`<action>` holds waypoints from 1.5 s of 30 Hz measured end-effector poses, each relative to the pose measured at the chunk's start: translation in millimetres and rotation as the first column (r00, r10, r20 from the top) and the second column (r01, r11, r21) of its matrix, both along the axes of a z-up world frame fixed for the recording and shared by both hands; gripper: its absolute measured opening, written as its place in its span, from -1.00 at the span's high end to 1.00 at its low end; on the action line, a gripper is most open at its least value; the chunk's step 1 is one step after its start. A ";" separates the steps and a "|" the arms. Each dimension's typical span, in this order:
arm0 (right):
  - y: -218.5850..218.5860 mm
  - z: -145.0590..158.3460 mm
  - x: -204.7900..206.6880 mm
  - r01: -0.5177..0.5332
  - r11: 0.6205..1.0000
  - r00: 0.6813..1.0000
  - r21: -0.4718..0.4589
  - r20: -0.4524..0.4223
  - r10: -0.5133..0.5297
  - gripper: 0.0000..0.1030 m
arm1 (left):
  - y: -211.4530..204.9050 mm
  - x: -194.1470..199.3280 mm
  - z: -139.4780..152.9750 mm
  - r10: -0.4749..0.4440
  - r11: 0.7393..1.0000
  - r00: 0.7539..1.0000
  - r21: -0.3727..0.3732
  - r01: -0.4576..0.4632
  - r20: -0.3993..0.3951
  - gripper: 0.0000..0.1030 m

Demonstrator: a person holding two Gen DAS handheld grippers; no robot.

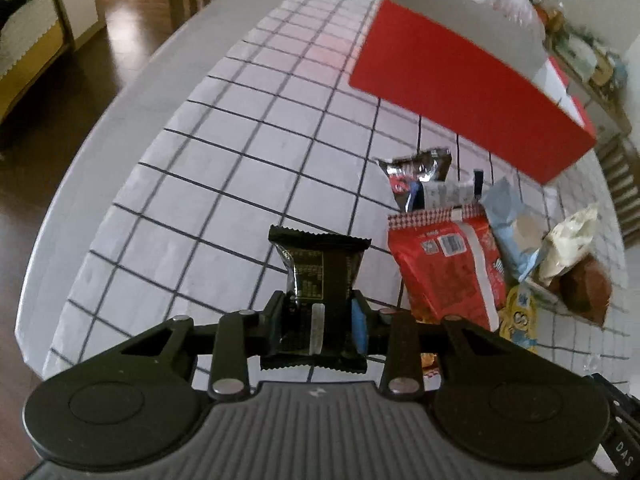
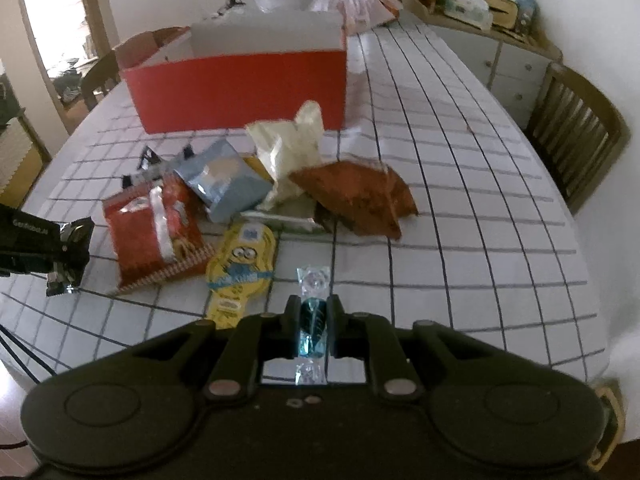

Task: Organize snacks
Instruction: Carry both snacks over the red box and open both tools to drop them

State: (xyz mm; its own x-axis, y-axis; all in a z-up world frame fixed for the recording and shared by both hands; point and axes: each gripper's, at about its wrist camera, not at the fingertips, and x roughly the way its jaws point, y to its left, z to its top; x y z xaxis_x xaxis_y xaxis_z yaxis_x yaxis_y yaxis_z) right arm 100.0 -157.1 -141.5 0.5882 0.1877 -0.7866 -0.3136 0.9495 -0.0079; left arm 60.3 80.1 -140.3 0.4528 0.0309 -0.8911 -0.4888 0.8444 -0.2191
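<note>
Left claw [image 1: 320, 312] clamps black snack packet [image 1: 320, 268], long axis up-frame | right claw [image 2: 314, 316] pinches blue candy [image 2: 312, 316] | red box [image 2: 240, 88] upper centre, beyond snack pile [image 2: 248, 204]; neither clearly nearer.

Desk [image 2: 460, 184]: grid-checked cloth. Wooden chair [image 2: 576, 136]: right edge of frame. Cluttered sideboard [image 2: 504, 52]: upper right. Dark wood floor [image 1: 60, 128]: left.

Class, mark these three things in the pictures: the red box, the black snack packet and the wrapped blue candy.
red box [image 2: 240, 88], right wrist view, middle of its front wall.
black snack packet [image 1: 320, 268], left wrist view, printed face above the fingers.
wrapped blue candy [image 2: 313, 280], right wrist view, clear twisted end beyond the fingers.
</note>
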 end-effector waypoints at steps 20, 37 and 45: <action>78.2 93.9 13.1 -0.273 0.957 0.957 0.101 0.126 0.260 0.78 | 22.5 -70.8 107.2 0.059 0.995 0.972 0.068 -0.077 0.228 0.37; 70.7 119.0 160.4 -0.317 0.938 0.943 0.142 0.155 0.295 0.78 | 9.0 76.8 149.6 -0.032 0.982 0.973 0.187 -0.011 0.228 0.37; 60.9 102.0 236.2 -0.274 0.954 0.959 0.124 0.115 0.260 0.78 | -13.2 184.3 136.6 -0.170 0.968 0.974 0.212 0.136 0.151 0.37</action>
